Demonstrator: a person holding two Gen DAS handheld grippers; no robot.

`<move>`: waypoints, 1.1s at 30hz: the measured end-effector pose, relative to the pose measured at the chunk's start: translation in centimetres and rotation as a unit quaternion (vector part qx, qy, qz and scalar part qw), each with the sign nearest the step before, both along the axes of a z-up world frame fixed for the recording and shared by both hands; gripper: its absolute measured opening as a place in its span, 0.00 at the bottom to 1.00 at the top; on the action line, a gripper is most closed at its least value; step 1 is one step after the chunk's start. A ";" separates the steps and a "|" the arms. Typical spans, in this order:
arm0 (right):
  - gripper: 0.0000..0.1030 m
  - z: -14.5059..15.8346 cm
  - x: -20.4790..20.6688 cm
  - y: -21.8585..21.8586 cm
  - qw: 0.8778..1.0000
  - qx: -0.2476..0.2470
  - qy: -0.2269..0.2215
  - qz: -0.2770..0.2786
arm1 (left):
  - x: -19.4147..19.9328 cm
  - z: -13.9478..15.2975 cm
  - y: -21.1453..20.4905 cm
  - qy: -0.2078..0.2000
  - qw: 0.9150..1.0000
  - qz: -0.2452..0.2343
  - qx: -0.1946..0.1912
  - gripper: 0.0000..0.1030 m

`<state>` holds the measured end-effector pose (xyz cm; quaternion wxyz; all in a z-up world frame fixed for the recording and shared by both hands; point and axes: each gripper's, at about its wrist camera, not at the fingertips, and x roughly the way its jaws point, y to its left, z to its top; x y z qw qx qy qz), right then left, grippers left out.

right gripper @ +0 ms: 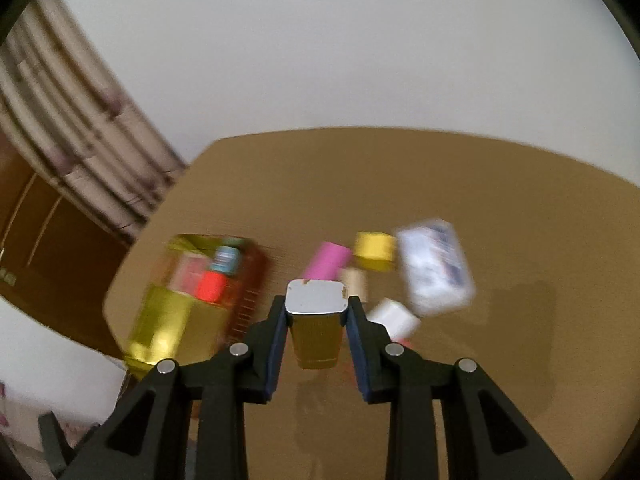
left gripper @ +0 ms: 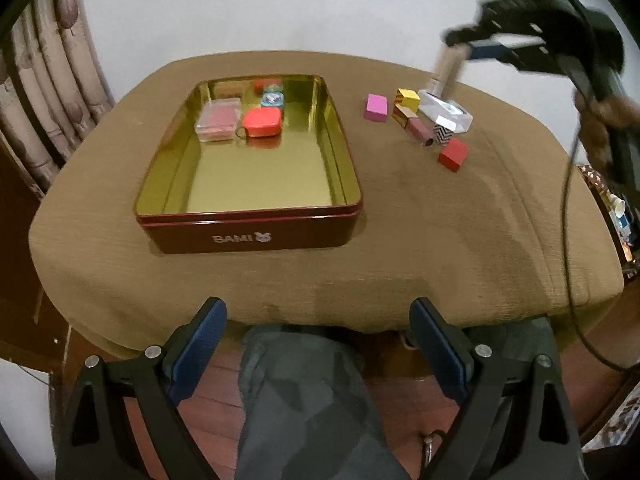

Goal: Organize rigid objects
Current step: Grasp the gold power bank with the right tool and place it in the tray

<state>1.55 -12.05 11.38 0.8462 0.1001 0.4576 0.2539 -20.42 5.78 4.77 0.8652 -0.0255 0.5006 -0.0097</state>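
A dark red tin (left gripper: pixel 248 236) with a gold inside stands on the brown-clothed table (left gripper: pixel 400 220). It holds a clear plastic box (left gripper: pixel 218 120), an orange-red case (left gripper: pixel 262 122) and small teal tins (left gripper: pixel 273 98). Right of it lie a pink block (left gripper: pixel 376 107), a gold cube (left gripper: pixel 408 98), a lipstick tube (left gripper: pixel 418 126), a clear case (left gripper: pixel 444 110), a chevron block (left gripper: pixel 444 133) and a red block (left gripper: pixel 453 155). My right gripper (right gripper: pixel 316 304) is shut on a gold tube with a silver cap (right gripper: pixel 314 320), lifted above those items. My left gripper (left gripper: pixel 319 308) stands open with nothing in it at the table's near edge.
A curtain (left gripper: pixel 60 80) hangs at the left beside a white wall. A black cable (left gripper: pixel 568 200) drops over the table's right side. Grey trousers (left gripper: pixel 304 400) and a wooden floor show below the left gripper. The tin's front half is bare gold.
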 end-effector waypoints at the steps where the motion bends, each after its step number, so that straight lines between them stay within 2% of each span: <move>1: 0.28 0.7 -0.3 1.0 1.000 0.000 -0.007 0.006 | -0.3 0.3 0.3 -0.006 1.000 0.000 0.000 0.88; 6: 0.28 2.3 0.1 5.6 0.999 0.015 -0.011 0.033 | -0.7 0.7 2.0 -0.010 1.000 0.012 -0.007 0.88; 10: 0.28 2.4 0.7 9.1 0.998 0.023 0.023 0.063 | -0.5 0.4 3.2 0.003 0.999 0.024 -0.028 0.88; 16: 0.28 -1.1 2.3 14.8 0.992 -0.014 0.080 0.095 | -0.7 0.4 4.0 -0.003 0.999 0.028 -0.031 0.88; 21: 0.29 -4.7 4.4 17.9 0.988 -0.067 0.110 0.091 | -0.6 0.3 3.5 -0.004 1.000 0.021 -0.015 0.88; 26: 0.30 -7.1 6.0 20.0 0.984 -0.114 0.108 0.083 | -0.6 0.0 3.6 -0.001 1.000 0.015 -0.014 0.88; 28: 0.38 -7.6 6.3 20.4 0.983 -0.126 0.109 0.076 | -0.5 -0.5 3.7 0.009 1.000 0.016 -0.018 0.88; 29: 0.39 -7.9 6.5 20.6 0.983 -0.128 0.109 0.074 | -0.5 -0.6 3.8 0.012 1.000 0.016 -0.019 0.88; 31: 0.39 -7.9 6.5 20.6 0.985 -0.120 0.099 0.070 | -0.4 -0.9 4.0 0.016 0.999 0.018 -0.021 0.88; 33: 0.39 -6.4 5.8 19.6 0.992 -0.088 0.060 0.061 | -0.5 -0.7 4.3 0.012 0.999 0.021 -0.022 0.88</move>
